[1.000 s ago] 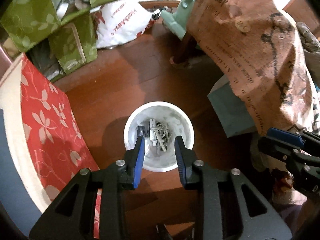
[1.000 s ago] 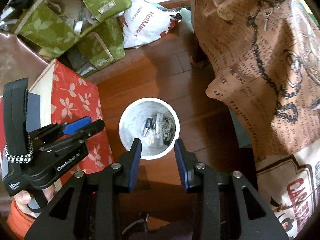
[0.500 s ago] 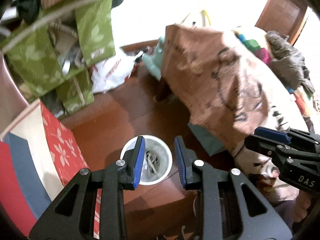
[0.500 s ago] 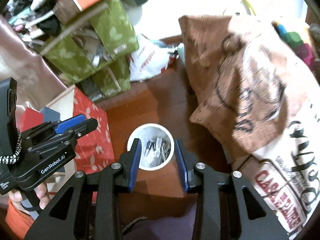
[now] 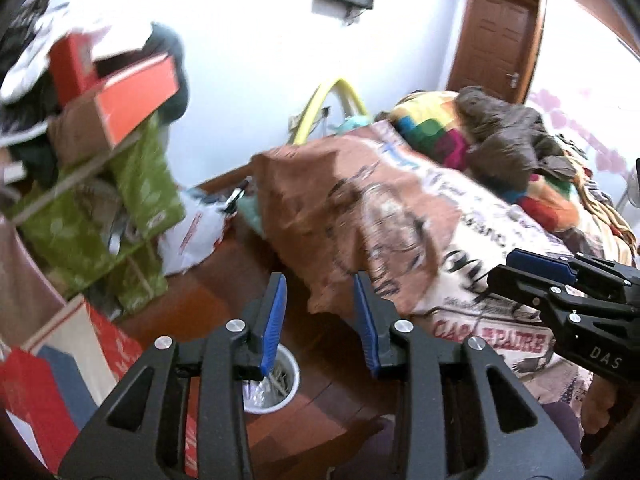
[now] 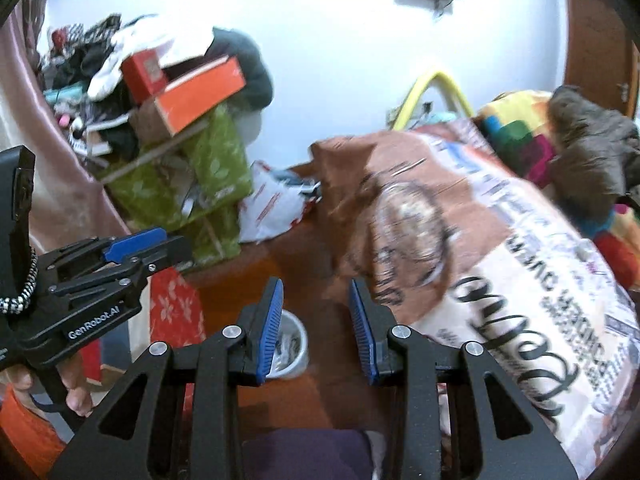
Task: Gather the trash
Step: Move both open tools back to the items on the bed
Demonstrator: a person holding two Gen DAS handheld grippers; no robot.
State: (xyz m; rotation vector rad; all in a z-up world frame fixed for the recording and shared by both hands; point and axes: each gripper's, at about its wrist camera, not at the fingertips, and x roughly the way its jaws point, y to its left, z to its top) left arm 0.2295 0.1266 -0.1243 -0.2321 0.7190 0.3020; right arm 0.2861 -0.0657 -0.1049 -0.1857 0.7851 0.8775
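Left wrist view: the left tool (image 5: 320,320) points out over the wooden floor (image 5: 224,280), with the white bin (image 5: 290,380) low in the picture, partly behind its left finger.
Landmark: the bin; every place below is given from it.
Bin contents: a small heap of pale and dark scraps lies inside; what each piece is I cannot tell.
Left tool state: jaws parted and opening, with nothing between the blue pads.
Right tool state: the right tool (image 6: 316,328) has its jaws apart and holds nothing; only floor and the bin rim show between its fingers.
Right wrist view: the bin sits just below and left of the gap between the fingers, with a red flowered box (image 6: 174,308) beside it on the left.
Beyond the bin: a bed (image 5: 460,232) draped in a printed brown and cream cover rises to the right; a white plastic bag (image 5: 196,232) and green fabric boxes (image 5: 132,208) lie farther off to the left, near the wall.
Step in hand: judged from empty tools above a bin that already holds scraps, this is the gap between one drop and the next pick.
Next move calls for: finding another loose piece of trash, probably on the floor or on the bed, then bringing one tool down over it with the jaws wide enough to close on it.
Risk: both views are blurred, so small litter is hard to spot.
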